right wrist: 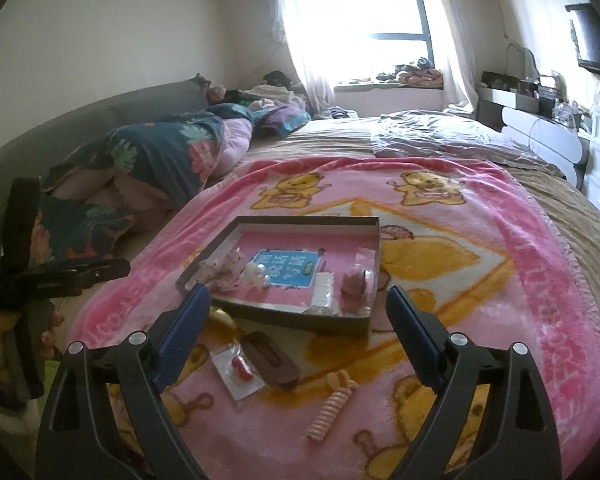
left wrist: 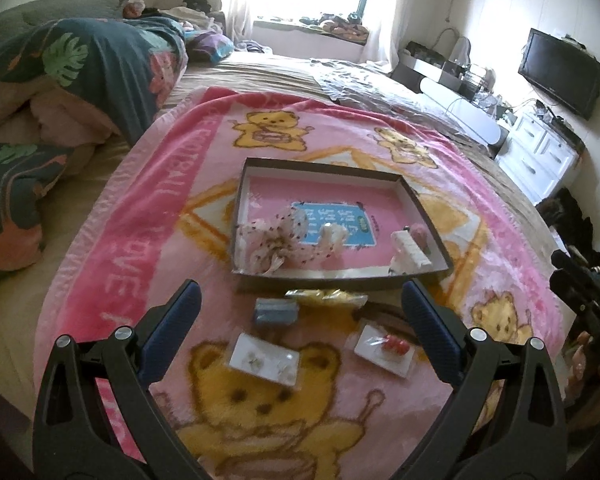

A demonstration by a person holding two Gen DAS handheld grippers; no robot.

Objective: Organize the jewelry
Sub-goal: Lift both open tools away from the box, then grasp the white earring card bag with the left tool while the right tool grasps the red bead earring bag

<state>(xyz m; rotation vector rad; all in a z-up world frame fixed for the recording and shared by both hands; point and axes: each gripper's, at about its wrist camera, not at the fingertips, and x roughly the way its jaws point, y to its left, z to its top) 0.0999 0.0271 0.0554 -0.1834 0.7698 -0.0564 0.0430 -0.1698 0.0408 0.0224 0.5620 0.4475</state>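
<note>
Bedroom, pink bear blanket (left wrist: 112,216) on bed. Box (left wrist: 440,240) mid-blanket w/ some bits inside. Loose items at blanket's near edge: earring card (left wrist: 266,361), red-stud card (left wrist: 386,346), coil hair tie (right wrist: 332,408). Left gripper (left wrist: 300,300) & right gripper (right wrist: 298,300) both jaws apart, empty. Earring card straight ahead of left gripper, long axis crosswise; left nearer.

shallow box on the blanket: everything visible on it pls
The shallow box is rectangular and open-topped, cardboard by its look: dark outside, white inner walls, pink floor with a blue label. It lies flat on the pink bear blanket, rim up. Inside, near the front wall, sit a dotted fabric piece, a small white item, a white clip and a pink item. Neither gripper touches it.
</note>
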